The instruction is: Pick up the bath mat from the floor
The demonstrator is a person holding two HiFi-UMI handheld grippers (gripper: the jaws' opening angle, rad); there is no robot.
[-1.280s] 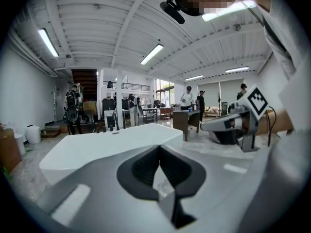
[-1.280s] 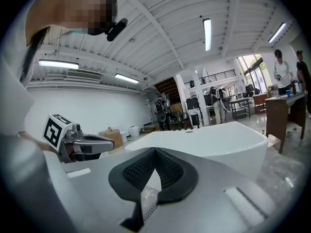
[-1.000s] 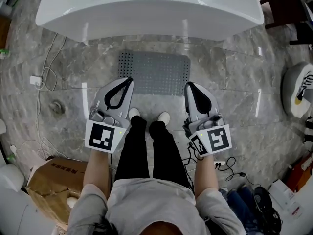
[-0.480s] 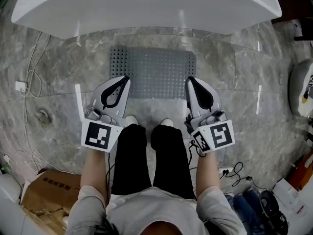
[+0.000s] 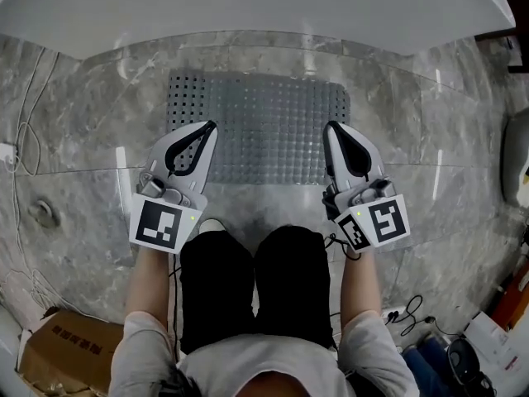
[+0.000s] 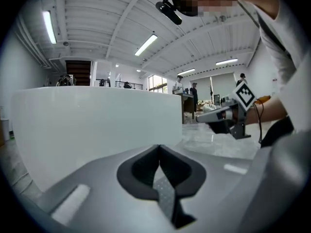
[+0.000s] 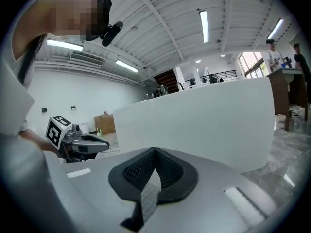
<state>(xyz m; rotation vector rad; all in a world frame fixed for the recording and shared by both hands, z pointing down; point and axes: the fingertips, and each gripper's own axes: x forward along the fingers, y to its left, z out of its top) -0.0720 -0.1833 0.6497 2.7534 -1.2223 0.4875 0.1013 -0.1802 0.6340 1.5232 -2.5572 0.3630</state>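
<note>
Grey studded rubber bath mat (image 5: 263, 122) flat on grey marble floor (image 5: 74, 131) beside white bathtub (image 5: 248, 7); left claw (image 5: 210, 127) and right claw (image 5: 330, 127), both closed on nothing, at its left and right edges.

Likely bathtub (image 5: 248, 7), cropped at top.
</note>
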